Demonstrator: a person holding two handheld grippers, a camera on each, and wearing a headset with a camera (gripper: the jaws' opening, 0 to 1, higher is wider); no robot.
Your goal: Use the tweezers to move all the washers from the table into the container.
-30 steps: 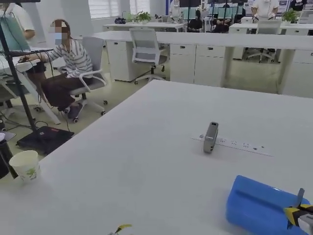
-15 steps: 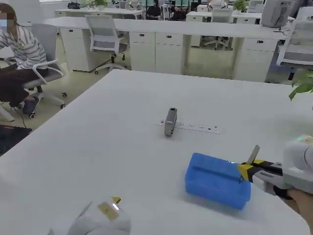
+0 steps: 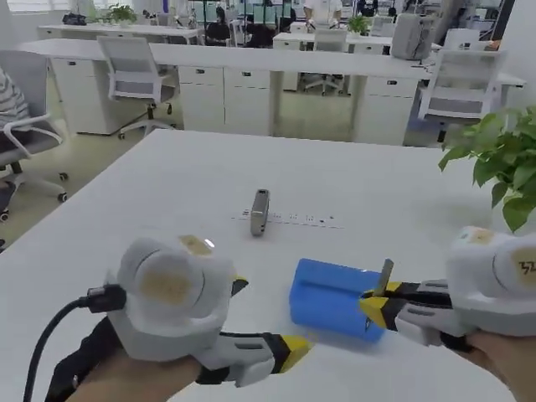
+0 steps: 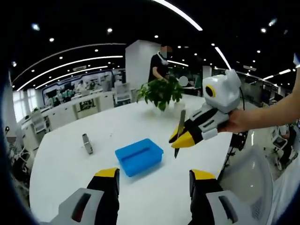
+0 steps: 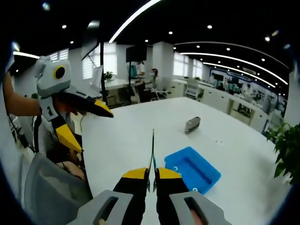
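Table: white, spanning the head view. A blue container is set on it, lower centre of frame. Left gripper: jaws are held wide apart, nothing gripped or touched. Right gripper: jaws are clamped on the tweezers, seen at the container's right edge. Washers: too small to be made out. They are judged light, stiff and slippery, best pinched across the rim.
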